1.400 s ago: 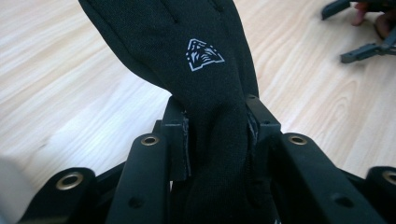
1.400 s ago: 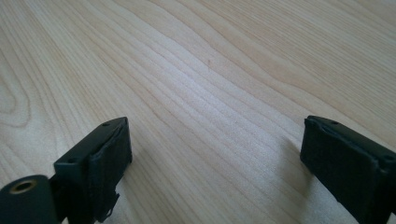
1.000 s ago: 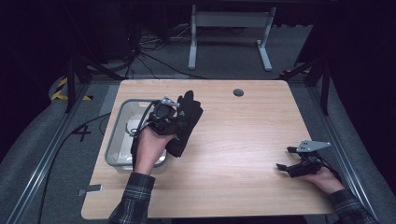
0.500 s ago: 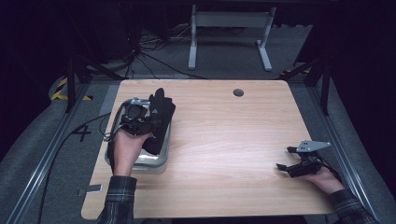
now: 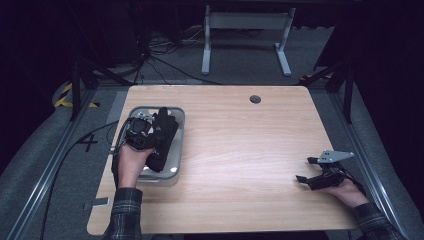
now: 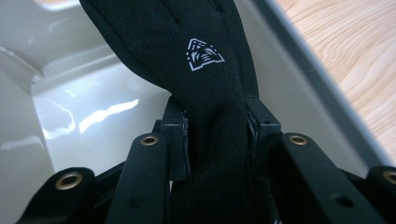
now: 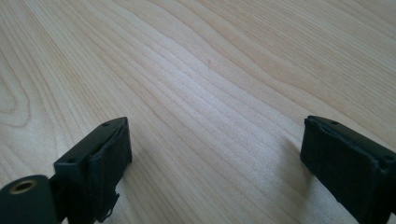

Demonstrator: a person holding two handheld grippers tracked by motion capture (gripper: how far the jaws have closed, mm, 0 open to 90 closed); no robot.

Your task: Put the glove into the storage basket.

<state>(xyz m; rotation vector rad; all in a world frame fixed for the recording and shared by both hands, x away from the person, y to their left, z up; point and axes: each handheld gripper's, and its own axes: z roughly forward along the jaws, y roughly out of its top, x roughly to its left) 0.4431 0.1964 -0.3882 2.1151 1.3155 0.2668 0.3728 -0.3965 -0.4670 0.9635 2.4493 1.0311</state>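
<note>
A black glove (image 5: 162, 135) with a small white logo (image 6: 204, 53) hangs over a clear plastic bin (image 5: 177, 116) at the table's left side. My left gripper (image 5: 145, 137) is shut on the glove (image 6: 210, 93); both pads press its fabric just above the bin's pale floor (image 6: 98, 126). The glove's fingers point away from me, over the bin. Near the table's right front corner, my right gripper (image 5: 306, 170) rests low over the bare wood, open, with nothing between its pads (image 7: 109, 154).
The wooden table (image 5: 240, 145) has a round cable hole (image 5: 255, 99) near its far edge. A grey table frame (image 5: 245, 30) and cables lie on the floor beyond. A small label tab (image 5: 97, 202) sticks out at the front left edge.
My left gripper has carried the glove leftward and down, from beside the bin's right wall to over the bin's inside. The right gripper has stayed put.
</note>
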